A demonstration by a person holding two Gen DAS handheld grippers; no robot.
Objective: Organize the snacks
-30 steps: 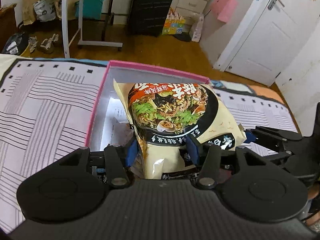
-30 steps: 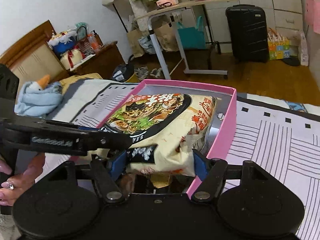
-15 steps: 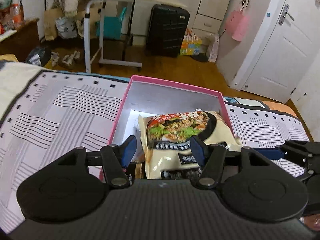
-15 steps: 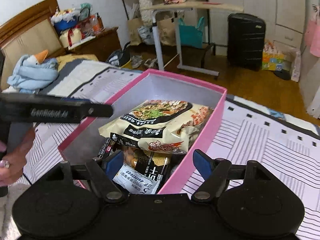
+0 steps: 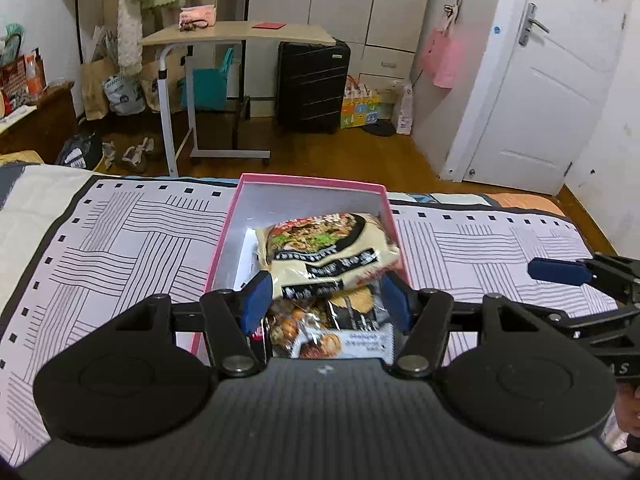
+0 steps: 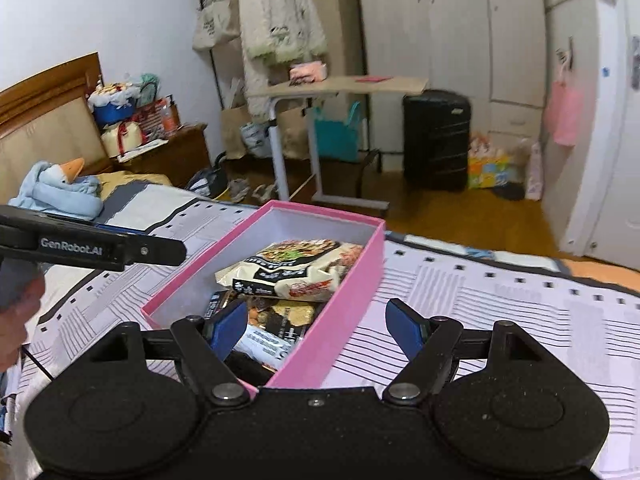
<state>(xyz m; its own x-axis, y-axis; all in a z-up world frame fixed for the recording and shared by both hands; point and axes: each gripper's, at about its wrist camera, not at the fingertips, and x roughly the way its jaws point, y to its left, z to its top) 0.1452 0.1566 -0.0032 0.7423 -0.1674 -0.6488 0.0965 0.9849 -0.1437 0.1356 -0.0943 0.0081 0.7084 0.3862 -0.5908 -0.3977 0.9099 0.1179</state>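
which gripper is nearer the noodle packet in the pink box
Left. The left gripper hangs open directly over the box's near end, lined up with the noodle packet. The right gripper sits off to the side, straddling the pink box wall.

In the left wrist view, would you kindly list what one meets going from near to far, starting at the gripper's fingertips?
left gripper → small snack packets → noodle packet → far wall of the pink box → wooden floor → black suitcase → wardrobe
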